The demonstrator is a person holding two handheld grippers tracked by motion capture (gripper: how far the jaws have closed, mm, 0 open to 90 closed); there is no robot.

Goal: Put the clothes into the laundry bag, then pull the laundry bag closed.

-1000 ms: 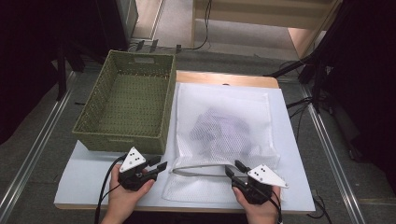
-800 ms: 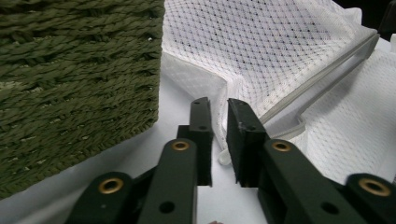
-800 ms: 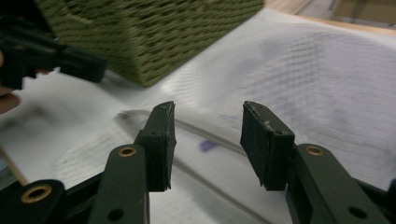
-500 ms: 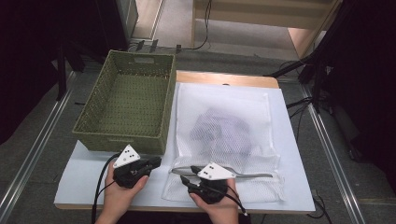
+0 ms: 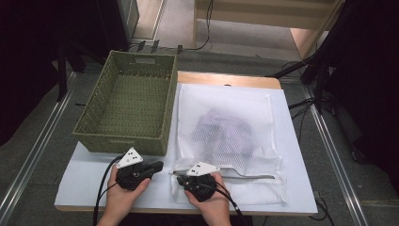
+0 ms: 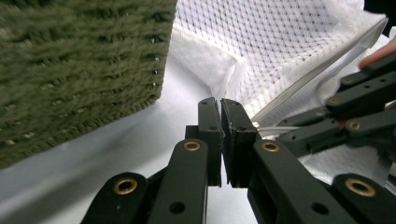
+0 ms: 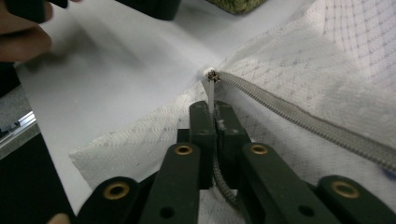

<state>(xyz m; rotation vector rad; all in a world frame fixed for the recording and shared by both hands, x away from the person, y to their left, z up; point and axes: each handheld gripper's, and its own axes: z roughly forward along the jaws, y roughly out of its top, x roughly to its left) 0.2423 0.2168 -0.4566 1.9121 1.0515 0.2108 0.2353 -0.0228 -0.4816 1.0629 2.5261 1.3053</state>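
Observation:
A white mesh laundry bag [image 5: 263, 117] [image 6: 280, 46] [image 7: 327, 56] with a dark garment [image 5: 221, 127] inside lies flat on the white table top [image 5: 84, 188]. Its grey zipper [image 5: 254, 177] [image 7: 303, 121] runs along the near edge, and the slider [image 7: 214, 74] sits at the bag's near left corner. My right gripper [image 5: 176, 174] [image 7: 212, 109] has just been closing and is shut on the zipper's pull tab. My left gripper [image 5: 160, 165] [image 6: 220, 105] lies just left of that corner, jaws shut with nothing seen between them.
A green woven basket [image 5: 120, 141] [image 6: 70, 70] stands at the table's left, directly behind my left gripper. The right gripper's black linkage [image 6: 364, 107] shows close by in the left gripper view. Bare white table lies left of the hands and right of the bag.
My right gripper has travelled left along the bag's near edge, from its right end to its left corner. The gaping bag mouth now lies flat. The left hand has barely moved.

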